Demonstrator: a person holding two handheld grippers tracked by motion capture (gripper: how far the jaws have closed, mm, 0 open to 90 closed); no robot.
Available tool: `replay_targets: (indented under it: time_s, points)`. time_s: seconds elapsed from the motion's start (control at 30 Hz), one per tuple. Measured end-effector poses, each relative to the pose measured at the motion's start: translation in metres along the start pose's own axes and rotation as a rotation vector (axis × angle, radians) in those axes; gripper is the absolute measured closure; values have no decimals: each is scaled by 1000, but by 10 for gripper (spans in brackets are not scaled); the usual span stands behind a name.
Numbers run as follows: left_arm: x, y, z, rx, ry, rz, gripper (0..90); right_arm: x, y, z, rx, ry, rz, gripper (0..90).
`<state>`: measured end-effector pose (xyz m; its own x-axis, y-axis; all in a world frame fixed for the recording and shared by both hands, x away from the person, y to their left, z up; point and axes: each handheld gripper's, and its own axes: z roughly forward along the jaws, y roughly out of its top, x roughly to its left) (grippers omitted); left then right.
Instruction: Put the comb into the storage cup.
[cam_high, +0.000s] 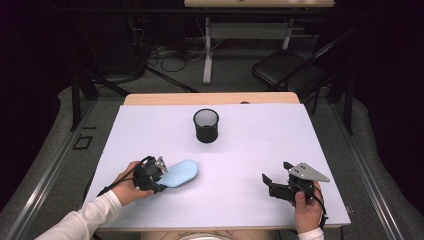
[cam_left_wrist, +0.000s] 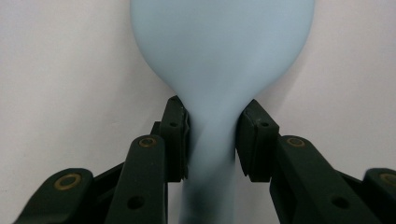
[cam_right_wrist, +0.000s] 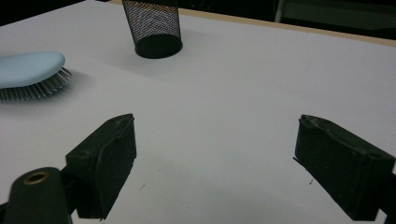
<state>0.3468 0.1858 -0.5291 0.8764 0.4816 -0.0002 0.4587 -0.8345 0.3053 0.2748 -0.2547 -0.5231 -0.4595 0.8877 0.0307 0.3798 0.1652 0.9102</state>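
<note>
A pale blue hairbrush (cam_high: 181, 172) lies bristles down on the white table top (cam_high: 260, 145), left of centre near the front. My left gripper (cam_high: 162, 176) is shut on its narrow handle; in the left gripper view both pads (cam_left_wrist: 180, 140) press the handle's sides and the brush head (cam_left_wrist: 219, 46) spreads out beyond them. My right gripper (cam_high: 276, 172) hovers near the front right of the table, open, with nothing between its fingers. From the right gripper view (cam_right_wrist: 215, 154) the hairbrush (cam_right_wrist: 28, 67) sits at the far left with its bristles showing underneath.
A black mesh cup (cam_high: 206, 125) stands upright at the table's middle back, also in the right gripper view (cam_right_wrist: 154, 25). Beyond the table are a dark folding chair (cam_high: 290, 70), cables on the floor and another table's legs.
</note>
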Motion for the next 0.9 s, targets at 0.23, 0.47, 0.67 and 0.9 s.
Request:
replay_targets:
  time_s: [0.23, 0.47, 0.67, 0.9]
  points:
    - [1, 0, 0, 2, -7, 9, 679, 0, 0, 0, 4, -1, -1, 122]
    - [1, -2, 0, -8, -11, 17, 687, 0, 0, 0, 4, 0, 1, 123]
    - [1, -2, -1, -9, -11, 27, 694, 0, 0, 1, 4, 0, 1, 123]
    - [1, -4, -1, -21, -11, 20, 696, 0, 0, 1, 7, -1, 4, 123]
